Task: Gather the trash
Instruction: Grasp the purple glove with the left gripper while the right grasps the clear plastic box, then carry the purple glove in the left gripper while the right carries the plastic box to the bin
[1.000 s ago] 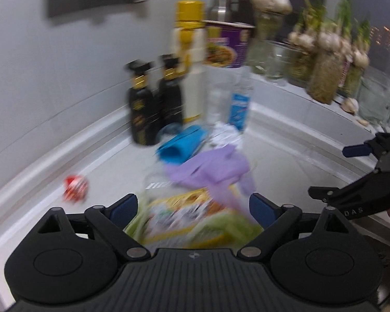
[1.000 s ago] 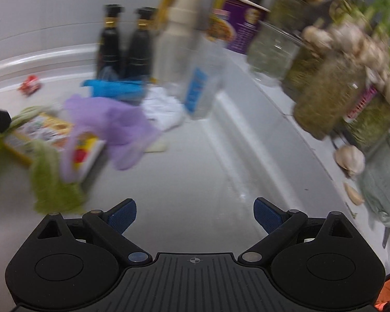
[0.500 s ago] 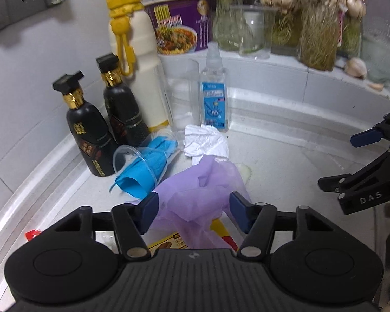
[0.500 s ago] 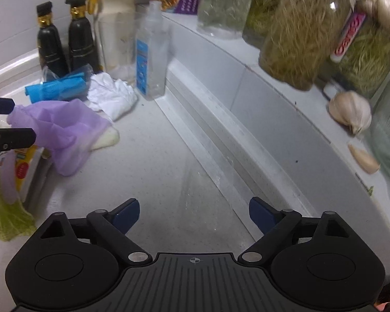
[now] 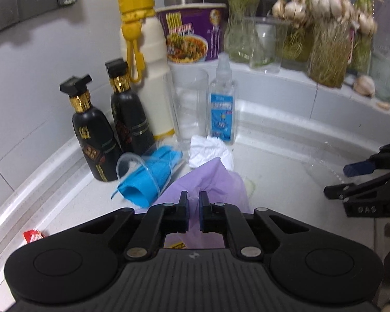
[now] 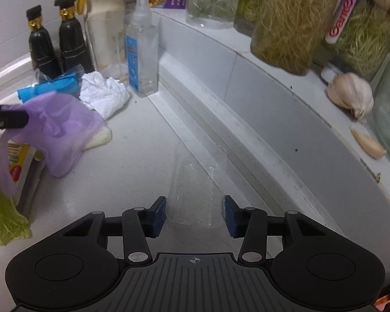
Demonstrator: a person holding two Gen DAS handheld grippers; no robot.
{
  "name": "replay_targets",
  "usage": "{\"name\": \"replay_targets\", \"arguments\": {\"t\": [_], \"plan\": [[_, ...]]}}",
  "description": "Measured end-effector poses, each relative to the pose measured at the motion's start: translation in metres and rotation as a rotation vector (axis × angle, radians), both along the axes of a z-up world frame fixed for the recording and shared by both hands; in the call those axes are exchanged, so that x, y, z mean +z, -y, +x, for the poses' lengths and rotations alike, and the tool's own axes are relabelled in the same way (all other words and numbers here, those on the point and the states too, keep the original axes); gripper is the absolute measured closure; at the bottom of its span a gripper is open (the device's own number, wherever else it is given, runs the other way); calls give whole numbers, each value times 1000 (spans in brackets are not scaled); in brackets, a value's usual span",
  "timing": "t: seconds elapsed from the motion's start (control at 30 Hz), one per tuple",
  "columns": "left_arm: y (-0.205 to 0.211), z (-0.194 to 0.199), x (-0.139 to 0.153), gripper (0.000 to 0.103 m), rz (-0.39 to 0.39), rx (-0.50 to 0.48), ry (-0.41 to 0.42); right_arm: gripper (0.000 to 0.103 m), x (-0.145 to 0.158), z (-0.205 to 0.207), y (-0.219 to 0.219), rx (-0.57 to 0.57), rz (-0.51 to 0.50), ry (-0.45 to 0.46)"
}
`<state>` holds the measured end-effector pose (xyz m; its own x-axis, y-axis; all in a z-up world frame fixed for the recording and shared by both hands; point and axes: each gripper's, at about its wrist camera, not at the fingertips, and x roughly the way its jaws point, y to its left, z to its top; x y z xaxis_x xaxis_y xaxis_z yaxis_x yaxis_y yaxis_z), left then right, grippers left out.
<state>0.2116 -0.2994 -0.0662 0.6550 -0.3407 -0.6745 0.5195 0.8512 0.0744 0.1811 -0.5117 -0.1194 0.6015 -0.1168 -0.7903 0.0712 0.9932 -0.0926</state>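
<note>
My left gripper (image 5: 194, 209) is shut on a purple plastic bag (image 5: 208, 184), which also shows in the right wrist view (image 6: 57, 127). My right gripper (image 6: 195, 214) is closed around a clear plastic cup (image 6: 195, 182) that lies on the counter, its pads against the cup's sides. A crumpled white tissue (image 5: 210, 152) (image 6: 104, 95), a blue wrapper in a clear cup (image 5: 148, 175) (image 6: 54, 87), a yellow packet (image 6: 13, 158), a green leaf (image 6: 2, 218) and a small red wrapper (image 5: 33, 235) lie on the counter.
Two black bottles (image 5: 96, 135), a white bottle with yellow cap (image 5: 145, 78), a tall glass (image 5: 191, 106) and a spray bottle (image 5: 222, 104) stand against the wall. A noodle cup (image 5: 192, 33), jars with sprouting garlic (image 5: 327, 49) and loose garlic (image 6: 351, 95) sit on the ledge.
My left gripper has closed on the purple bag. My right gripper has moved down to the clear cup and narrowed around it.
</note>
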Motion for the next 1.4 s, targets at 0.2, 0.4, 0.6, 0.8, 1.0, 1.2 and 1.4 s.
{"name": "replay_targets", "arguments": {"t": [0.2, 0.4, 0.6, 0.8, 1.0, 1.2, 1.4], "plan": [[-6, -4, 22, 99, -55, 4, 34, 59, 18, -8, -8, -1, -10, 30], [-15, -14, 50, 99, -100, 3, 84, 59, 43, -17, -21, 5, -19, 58], [-32, -29, 73, 99, -128, -6, 112, 59, 66, -30, -43, 22, -26, 79], [-56, -43, 87, 99, -145, 2, 118, 59, 83, -37, -76, 68, -42, 88], [-89, -61, 93, 99, -160, 20, 113, 59, 92, -45, -113, 119, -53, 88], [-130, -82, 98, 99, -196, 43, 99, 59, 97, -63, -157, 157, -55, 76], [-170, -102, 103, 99, -223, 64, 98, 59, 100, -86, -201, 191, -50, 59]]}}
